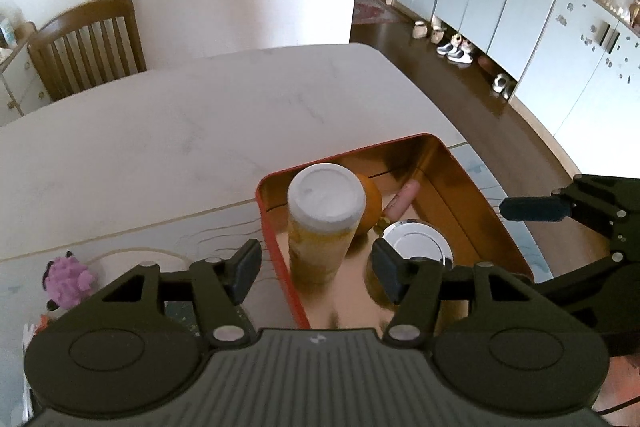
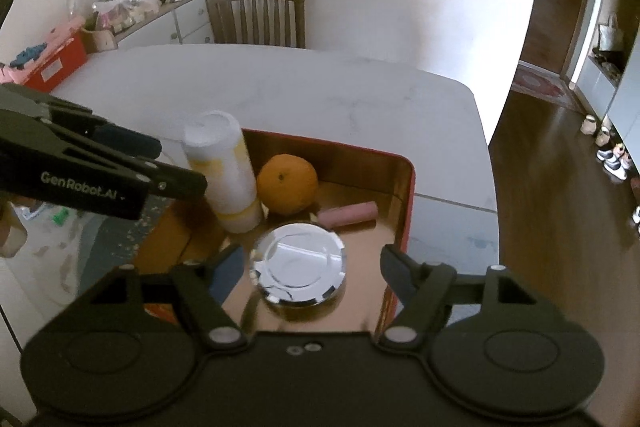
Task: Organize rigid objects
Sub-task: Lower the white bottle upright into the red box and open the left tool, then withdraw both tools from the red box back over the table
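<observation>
Standing inside red tin (image 2: 404, 203) on surface (image 1: 168, 131): tall bottle (image 1: 320, 223) with white cap, orange (image 2: 287, 183), pink tube (image 2: 347, 213) lying flat, shiny round tin (image 2: 298, 269). Left gripper (image 1: 316, 265) held over bottle, jaws spread, nothing pinched. Right gripper (image 2: 310, 273) held over shiny tin, jaws spread, nothing pinched. Bottle judged stiff, light, easy to tip; best gripped at middle of body. Shiny tin judged hard, slippery; best gripped across rim. Orange rolls, squashes if squeezed hard.
</observation>
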`<state>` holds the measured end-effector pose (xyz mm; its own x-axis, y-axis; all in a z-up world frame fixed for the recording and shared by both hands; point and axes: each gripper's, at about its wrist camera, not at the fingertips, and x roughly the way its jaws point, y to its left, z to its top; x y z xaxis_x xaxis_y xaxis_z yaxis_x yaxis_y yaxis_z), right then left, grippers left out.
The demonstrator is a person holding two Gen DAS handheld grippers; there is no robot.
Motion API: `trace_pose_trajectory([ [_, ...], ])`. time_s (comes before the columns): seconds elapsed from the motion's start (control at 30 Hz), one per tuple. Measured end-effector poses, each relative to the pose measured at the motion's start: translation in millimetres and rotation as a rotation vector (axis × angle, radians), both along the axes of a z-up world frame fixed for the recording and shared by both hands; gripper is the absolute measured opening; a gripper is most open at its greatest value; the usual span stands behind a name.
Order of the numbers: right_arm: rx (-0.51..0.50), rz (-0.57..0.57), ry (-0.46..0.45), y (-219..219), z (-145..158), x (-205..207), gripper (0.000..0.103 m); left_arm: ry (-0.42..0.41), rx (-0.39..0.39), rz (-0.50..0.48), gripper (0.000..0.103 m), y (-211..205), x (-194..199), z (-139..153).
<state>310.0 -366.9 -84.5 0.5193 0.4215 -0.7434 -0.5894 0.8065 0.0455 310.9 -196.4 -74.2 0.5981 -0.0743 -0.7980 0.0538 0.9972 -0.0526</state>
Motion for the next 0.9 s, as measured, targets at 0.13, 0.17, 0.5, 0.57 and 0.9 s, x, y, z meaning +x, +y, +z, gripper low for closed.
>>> trace_pose_trajectory([
  [0.13, 0.021, -0.011, -0.009, 4.4, 7.9, -14.7, 0.082, -0.022, -0.005, 0.005, 0.06, 7.5, -14.7, 8.5],
  [0.17, 0.021, -0.011, -0.009, 4.4, 7.9, -14.7, 0.083, -0.028, -0.008, 0.008, 0.06, 9.5, -18.8, 10.7],
  [0.5, 0.086, -0.026, -0.015, 25.1, 27.8, -50.6, 0.086, -0.087, -0.029, 0.03, 0.068, 46.5, -63.5, 30.0],
  [0.57, 0.091, -0.032, -0.019, 32.0, 31.1, -58.4, 0.087, -0.097, -0.028, 0.03, 0.068, 56.3, -72.0, 33.8],
  [0.9, 0.151, -0.054, -0.008, 76.2, 38.6, -94.9, 0.101, -0.156, -0.004, 0.075, 0.082, 127.5, -120.9, 46.1],
])
